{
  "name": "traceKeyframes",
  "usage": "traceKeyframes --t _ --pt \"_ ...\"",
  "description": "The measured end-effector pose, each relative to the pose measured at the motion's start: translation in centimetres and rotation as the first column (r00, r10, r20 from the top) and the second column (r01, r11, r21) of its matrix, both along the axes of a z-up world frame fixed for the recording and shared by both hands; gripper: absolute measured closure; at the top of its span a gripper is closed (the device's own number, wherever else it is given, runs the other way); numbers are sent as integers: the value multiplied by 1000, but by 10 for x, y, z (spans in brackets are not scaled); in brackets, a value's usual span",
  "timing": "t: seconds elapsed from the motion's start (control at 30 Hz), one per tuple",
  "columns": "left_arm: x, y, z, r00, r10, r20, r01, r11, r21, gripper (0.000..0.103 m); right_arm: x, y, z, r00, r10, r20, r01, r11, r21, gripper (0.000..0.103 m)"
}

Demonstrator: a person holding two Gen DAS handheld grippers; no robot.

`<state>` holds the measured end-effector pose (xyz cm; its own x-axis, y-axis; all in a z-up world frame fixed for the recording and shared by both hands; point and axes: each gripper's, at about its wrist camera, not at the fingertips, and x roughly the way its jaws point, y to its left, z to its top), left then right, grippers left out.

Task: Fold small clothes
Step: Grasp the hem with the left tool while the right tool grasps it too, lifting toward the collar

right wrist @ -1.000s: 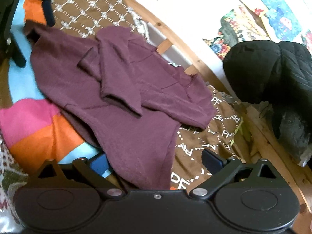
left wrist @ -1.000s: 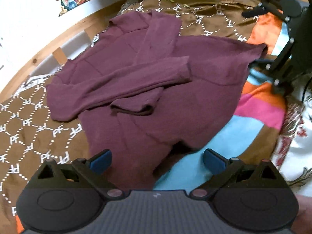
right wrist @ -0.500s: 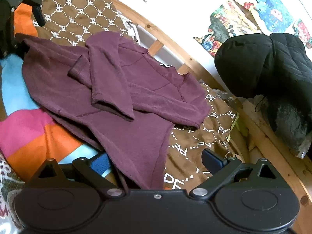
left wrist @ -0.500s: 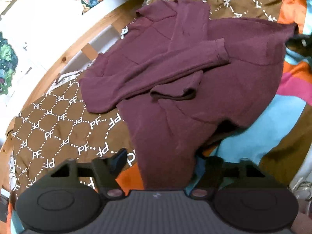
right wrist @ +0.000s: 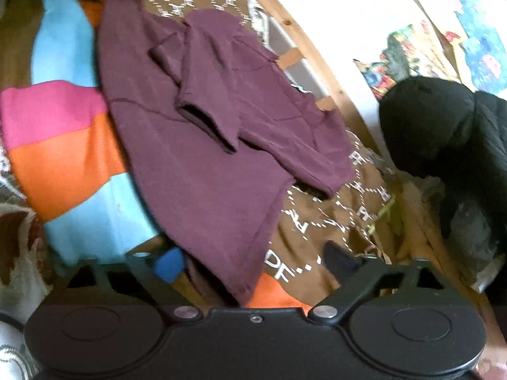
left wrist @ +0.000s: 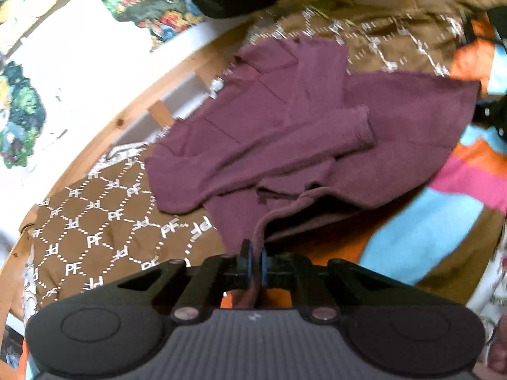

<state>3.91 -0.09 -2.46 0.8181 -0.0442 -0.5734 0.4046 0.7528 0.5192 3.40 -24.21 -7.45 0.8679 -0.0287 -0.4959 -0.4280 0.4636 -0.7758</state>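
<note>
A maroon long-sleeved top (left wrist: 310, 145) lies spread on the bed, both sleeves folded across its body. My left gripper (left wrist: 254, 261) is shut on the top's bottom hem corner, and the cloth rises in a ridge from the jaws. In the right wrist view the same top (right wrist: 202, 164) lies ahead. My right gripper (right wrist: 253, 262) is open, its fingers straddling the other bottom hem corner without pinching it.
The top lies on a brown patterned blanket (left wrist: 104, 231) and a blue, pink and orange striped cover (right wrist: 60, 145). A wooden bed rail (right wrist: 320, 53) runs along the far side. A black padded jacket (right wrist: 450, 136) lies at the bed's end.
My left gripper has closed on the top's hem corner and lifted it slightly. My right gripper has moved closer to the other hem corner and stays open.
</note>
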Motion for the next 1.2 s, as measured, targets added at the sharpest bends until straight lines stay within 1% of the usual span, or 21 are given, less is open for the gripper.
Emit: traceKeyframes --t 0.03,0.07,0.1,0.2,0.3,0.37,0.47,0.57,0.67,0.73,0.83,0.87,0.93,1.0,1.07,1.13,1.2 --pt "-1 0 4 1000 13 14 -12 1000 -15 98 -2 2 -1 1000 15 -12 -15 1000 -12 64" --pt "-2 1 7 1000 21 23 -21 999 -25 98 -3 3 -1 999 28 -24 -29 999 -18 76" --pt "-3 1 10 999 35 35 -34 999 -37 98 -4 4 0 999 37 -30 -38 999 -16 92" --pt "-8 4 23 995 61 79 -56 996 -73 99 -12 8 10 999 51 -5 -51 999 17 98" --pt "-17 10 37 989 83 123 -68 991 -119 99 -20 8 32 998 50 24 -52 995 81 99" --pt "-26 16 46 986 94 141 -74 988 -138 99 -27 8 46 998 45 40 -49 993 105 99" --pt "-41 28 57 986 90 141 -69 987 -146 99 -37 3 71 998 37 45 -43 988 146 99" --pt "-64 43 74 988 73 138 -50 985 -162 99 -54 -3 101 998 47 30 -53 977 209 99" --pt "-92 55 89 989 36 143 -12 987 -163 99 -75 -7 127 998 55 -12 -49 958 281 99" --pt "-105 58 91 993 13 120 6 987 -162 99 -89 -11 140 997 52 -53 -32 942 333 99" --pt "-119 67 94 998 -1 59 13 982 -191 99 -109 -14 151 991 42 -124 11 917 398 99" --pt "-126 70 96 999 -13 51 22 981 -193 99 -115 -16 154 987 39 -154 29 908 418 99" --pt "-137 73 99 997 -40 60 50 984 -169 99 -128 -16 158 979 37 -202 58 892 448 99" --pt "-139 71 100 997 -56 53 63 987 -150 99 -135 -15 162 976 38 -216 67 884 462 99" --pt "-132 66 104 997 -61 44 67 987 -145 99 -133 -14 164 977 35 -212 72 878 474 99" --pt "-119 60 109 998 -50 48 57 987 -151 99 -120 -14 169 981 22 -191 77 866 495 99" --pt "-97 56 120 999 -22 40 28 984 -175 99 -102 -15 175 986 8 -165 78 858 508 99"
